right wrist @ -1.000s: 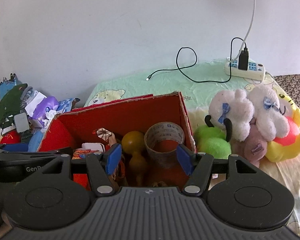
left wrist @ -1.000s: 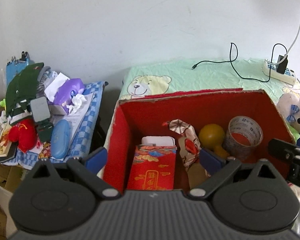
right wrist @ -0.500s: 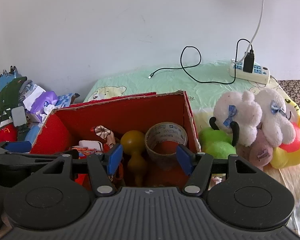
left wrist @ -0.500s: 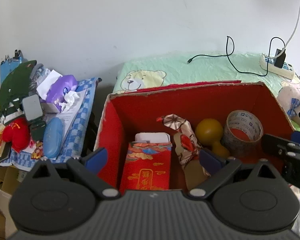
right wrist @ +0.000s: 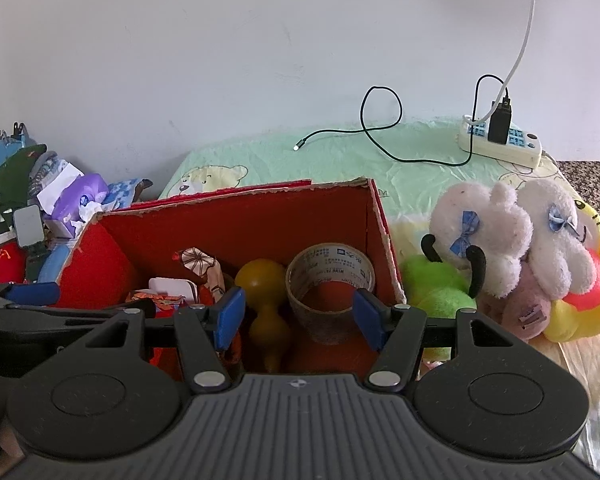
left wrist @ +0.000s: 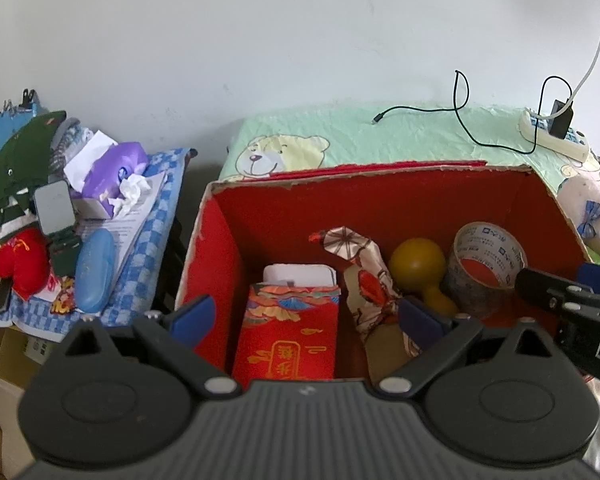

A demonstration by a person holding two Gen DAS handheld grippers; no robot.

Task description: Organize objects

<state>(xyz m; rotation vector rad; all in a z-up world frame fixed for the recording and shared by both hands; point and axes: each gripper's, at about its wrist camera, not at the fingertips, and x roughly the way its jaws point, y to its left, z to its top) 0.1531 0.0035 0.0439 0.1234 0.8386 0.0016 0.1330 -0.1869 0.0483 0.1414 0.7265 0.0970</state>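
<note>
Since a second ago both cameras have risen a little and I now look deeper into the red cardboard box [left wrist: 284, 216], with more of its floor in sight; nothing inside it has shifted.

My left gripper [left wrist: 306, 316] hangs over the near left part of the box, jaws spread wide and holding nothing. Its left blue pad sits outside the box's left wall and its right pad is over the inside. My right gripper [right wrist: 298, 314] hovers at the near right part of the box, jaws likewise spread and empty, framing the tape roll [right wrist: 331, 280] in its view.

Inside the box, from left to right, I see a red envelope packet [left wrist: 288, 332] standing against a white card box [left wrist: 299, 275] behind it, a patterned wrapped bundle [left wrist: 356, 268] leaning toward the left, a yellow gourd [left wrist: 418, 262], and the roll of tape standing on edge against the right wall.

Outside, beside the box's right wall, lies a heap of plush toys [right wrist: 512, 248] on the bear-print sheet [right wrist: 412, 184]. A power strip [right wrist: 502, 146] with a black charger cable [right wrist: 380, 120] rests farther back by the wall. To the left, a cluttered side table holds a purple tissue pack [left wrist: 112, 172] and a blue glasses case [left wrist: 94, 270].
</note>
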